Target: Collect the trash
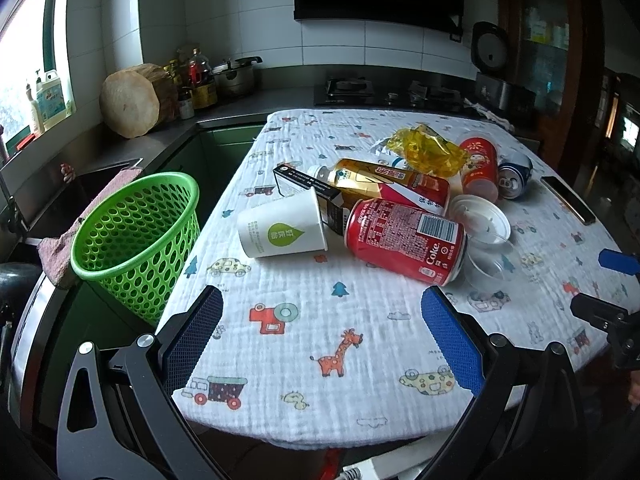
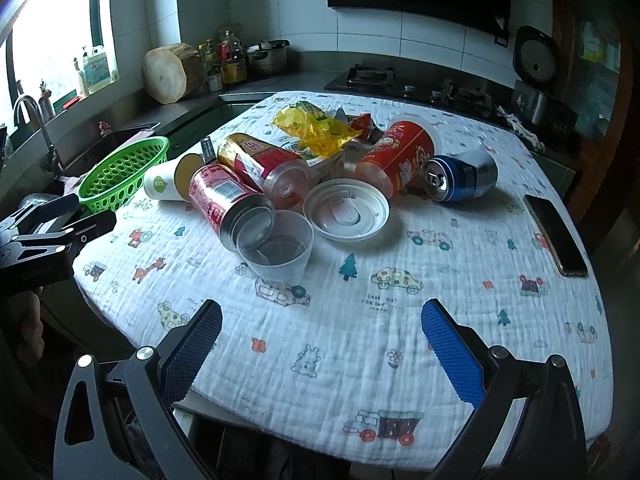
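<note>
Several light empties piled mid-table toward the far edge, none binned yet. Coke can [image 1: 404,238] lies on its side — thin wall, slick, probably dents easily; pinch across the barrel's middle. Paper cup [image 1: 282,230] on its side just left of it, soft, likely crushes. Clear plastic cup [image 2: 276,246] touches the can's end. Green basket [image 1: 138,236] sits off the table's left edge. Left gripper [image 1: 322,340] and right gripper [image 2: 322,342] both spread wide — empty, over the near edge.

The red can [image 1: 404,238] lying on its side reads "Coke" beside a barcode. The printed cloth [image 2: 360,320] over the desk carries small words, "look out for the moon".
</note>
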Action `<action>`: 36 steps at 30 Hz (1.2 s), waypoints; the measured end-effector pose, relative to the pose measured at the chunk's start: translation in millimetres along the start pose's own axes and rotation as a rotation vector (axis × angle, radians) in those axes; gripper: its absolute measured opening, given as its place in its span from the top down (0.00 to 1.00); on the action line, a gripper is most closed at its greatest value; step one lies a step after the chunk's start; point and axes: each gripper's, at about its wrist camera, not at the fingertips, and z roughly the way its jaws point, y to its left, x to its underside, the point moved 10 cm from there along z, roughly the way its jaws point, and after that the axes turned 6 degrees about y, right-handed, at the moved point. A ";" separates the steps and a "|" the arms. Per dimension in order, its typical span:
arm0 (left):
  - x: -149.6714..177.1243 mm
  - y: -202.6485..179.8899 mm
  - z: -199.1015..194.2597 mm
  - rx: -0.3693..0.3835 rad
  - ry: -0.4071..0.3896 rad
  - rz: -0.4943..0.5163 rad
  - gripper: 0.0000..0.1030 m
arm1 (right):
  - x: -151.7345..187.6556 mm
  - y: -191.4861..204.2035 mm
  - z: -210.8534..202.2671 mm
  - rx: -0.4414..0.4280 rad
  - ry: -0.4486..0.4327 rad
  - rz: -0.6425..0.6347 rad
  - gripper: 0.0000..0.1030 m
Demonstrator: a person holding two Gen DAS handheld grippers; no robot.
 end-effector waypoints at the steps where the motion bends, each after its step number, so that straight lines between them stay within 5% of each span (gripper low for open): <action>1: -0.9 0.6 0.1 -0.002 -0.001 0.000 0.05 | -0.8 0.7 0.2 -0.001 -0.001 -0.002 0.06; 19: -6.4 5.9 5.4 -0.009 0.006 -0.003 0.05 | -19.9 22.3 32.2 -0.076 0.018 -0.087 0.08; 23: -8.6 5.9 8.8 -0.004 0.011 0.002 0.05 | -22.6 28.6 43.9 -0.090 0.034 -0.109 0.16; 36: -14.6 -12.6 25.6 0.064 0.062 0.011 0.06 | -33.1 33.3 78.8 -0.095 0.075 -0.152 0.21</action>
